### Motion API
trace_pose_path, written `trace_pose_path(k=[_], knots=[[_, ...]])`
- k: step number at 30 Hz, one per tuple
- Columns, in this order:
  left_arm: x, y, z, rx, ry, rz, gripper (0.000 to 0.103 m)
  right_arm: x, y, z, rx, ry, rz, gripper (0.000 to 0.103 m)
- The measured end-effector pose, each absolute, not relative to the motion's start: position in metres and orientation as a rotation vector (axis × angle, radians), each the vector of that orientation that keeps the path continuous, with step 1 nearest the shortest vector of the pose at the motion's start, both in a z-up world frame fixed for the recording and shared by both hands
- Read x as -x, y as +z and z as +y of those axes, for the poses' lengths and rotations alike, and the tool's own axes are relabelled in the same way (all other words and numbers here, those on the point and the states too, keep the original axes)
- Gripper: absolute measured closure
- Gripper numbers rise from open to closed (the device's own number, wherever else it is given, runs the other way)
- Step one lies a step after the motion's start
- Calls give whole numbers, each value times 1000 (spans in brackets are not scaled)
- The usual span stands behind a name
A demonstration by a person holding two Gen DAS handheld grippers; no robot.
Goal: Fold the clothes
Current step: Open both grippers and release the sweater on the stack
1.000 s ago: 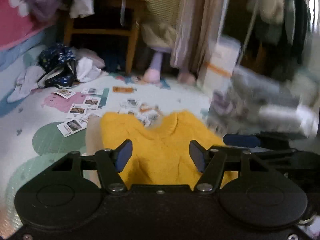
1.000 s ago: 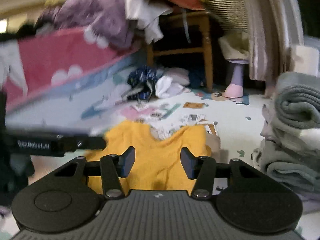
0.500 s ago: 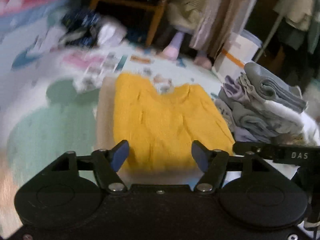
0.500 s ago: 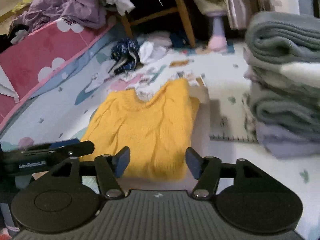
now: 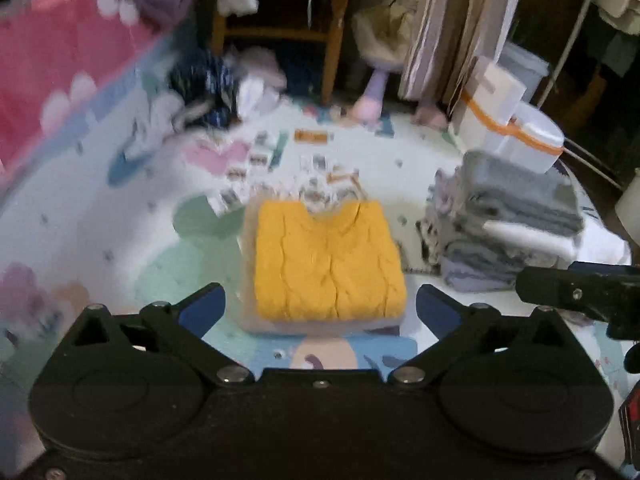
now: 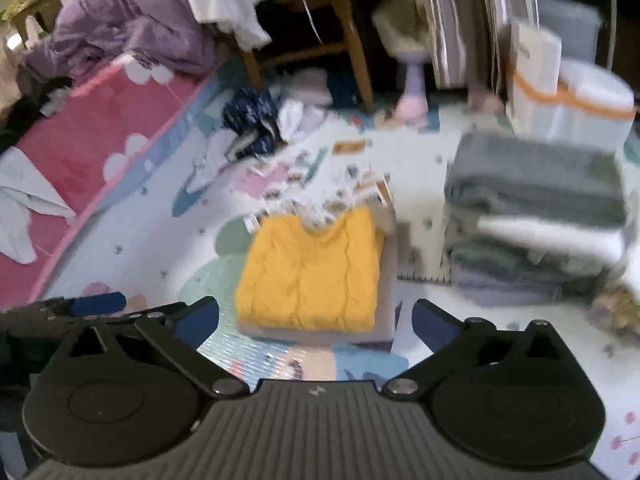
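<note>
A folded yellow knit sweater (image 5: 326, 260) (image 6: 312, 276) lies flat on a pale board on the play mat. My left gripper (image 5: 320, 312) hovers well above its near edge, jaws opening wide with nothing between them. My right gripper (image 6: 314, 318) also hangs above the near edge, jaws opening wide and empty. The right gripper's finger (image 5: 576, 292) shows at the right of the left wrist view; the left gripper's fingertip (image 6: 98, 304) shows at the left of the right wrist view.
A stack of folded grey and white clothes (image 5: 516, 232) (image 6: 536, 216) stands right of the sweater. Several cards (image 5: 280, 168) litter the mat behind it. A dark blue garment pile (image 6: 252, 128), a wooden chair (image 6: 340, 40), a white box (image 6: 568, 96) and a pink mat wall (image 6: 92, 136) ring the area.
Both grippers have risen away from the sweater and their jaws have spread much wider. The sweater now looks smaller and lies fully in view, folded on the mat.
</note>
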State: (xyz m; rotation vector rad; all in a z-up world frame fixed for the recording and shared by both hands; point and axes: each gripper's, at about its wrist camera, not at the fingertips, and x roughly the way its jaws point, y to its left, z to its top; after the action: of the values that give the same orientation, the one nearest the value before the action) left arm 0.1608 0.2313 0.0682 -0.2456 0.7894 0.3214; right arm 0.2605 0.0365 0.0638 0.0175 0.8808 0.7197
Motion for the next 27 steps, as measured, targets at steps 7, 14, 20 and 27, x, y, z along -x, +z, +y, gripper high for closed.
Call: trace_pose_path(k=[7, 14, 20, 27], knots=[[-152, 166, 216, 155, 456, 834, 0, -224, 152, 7, 28, 641, 830, 0], [-124, 142, 195, 128, 545, 876, 0, -198, 143, -26, -20, 601, 856, 0], [-94, 116, 188, 183, 525, 894, 0, -188, 101, -16, 131, 593, 954, 0], [-80, 98, 176, 109, 488, 847, 0, -180, 91, -11, 151, 601, 979, 0]])
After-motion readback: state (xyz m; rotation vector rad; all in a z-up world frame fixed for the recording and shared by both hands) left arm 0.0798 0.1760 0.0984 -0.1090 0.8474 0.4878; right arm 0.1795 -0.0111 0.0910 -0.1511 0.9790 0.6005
